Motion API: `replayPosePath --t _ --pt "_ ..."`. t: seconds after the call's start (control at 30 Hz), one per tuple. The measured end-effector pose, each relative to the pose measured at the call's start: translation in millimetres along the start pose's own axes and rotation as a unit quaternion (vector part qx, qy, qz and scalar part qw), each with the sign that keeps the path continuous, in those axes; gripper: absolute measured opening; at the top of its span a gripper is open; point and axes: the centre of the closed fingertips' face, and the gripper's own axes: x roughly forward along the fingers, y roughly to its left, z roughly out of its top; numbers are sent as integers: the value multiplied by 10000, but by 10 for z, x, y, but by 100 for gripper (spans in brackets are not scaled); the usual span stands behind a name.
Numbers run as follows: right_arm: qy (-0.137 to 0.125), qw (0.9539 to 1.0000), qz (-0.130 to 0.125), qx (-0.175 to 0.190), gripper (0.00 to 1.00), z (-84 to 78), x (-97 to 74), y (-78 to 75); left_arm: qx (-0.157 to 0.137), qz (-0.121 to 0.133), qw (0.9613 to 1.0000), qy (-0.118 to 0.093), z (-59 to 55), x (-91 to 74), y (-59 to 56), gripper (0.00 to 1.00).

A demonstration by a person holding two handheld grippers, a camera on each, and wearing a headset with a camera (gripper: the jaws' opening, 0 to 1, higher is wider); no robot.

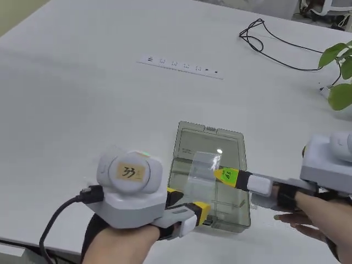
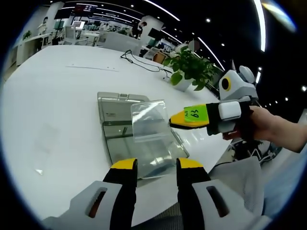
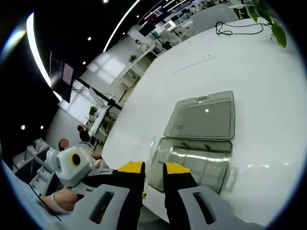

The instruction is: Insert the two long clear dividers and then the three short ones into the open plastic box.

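Observation:
The clear plastic box (image 1: 235, 215) lies open on the white table, its lid (image 1: 209, 142) folded flat behind it. My right gripper (image 1: 220, 175) reaches in from the right and is shut on a clear divider (image 1: 202, 165), which hangs upright above the box's middle. In the left gripper view the same divider (image 2: 148, 120) stands over the box (image 2: 115, 136), pinched by the right gripper (image 2: 173, 120). My left gripper (image 2: 156, 165) is open at the box's near edge, shown in the head view (image 1: 195, 213) at the front left corner. The right gripper (image 3: 153, 168) looks down on the box (image 3: 192, 160).
A white power strip (image 1: 181, 66) lies farther back on the table. A black cable (image 1: 275, 49) loops at the back right near a green plant (image 1: 341, 71). A small clear piece (image 3: 231, 177) lies beside the box.

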Motion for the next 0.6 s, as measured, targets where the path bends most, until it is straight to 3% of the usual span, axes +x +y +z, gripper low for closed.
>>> replayPosePath --t 0.4,0.6 --pt "173 9998 43 72 7 -124 71 81 -38 -97 9999 -24 -18 17 -73 30" --pt "194 9998 27 90 3 -110 52 63 -268 -178 9995 -42 -35 37 -107 30"
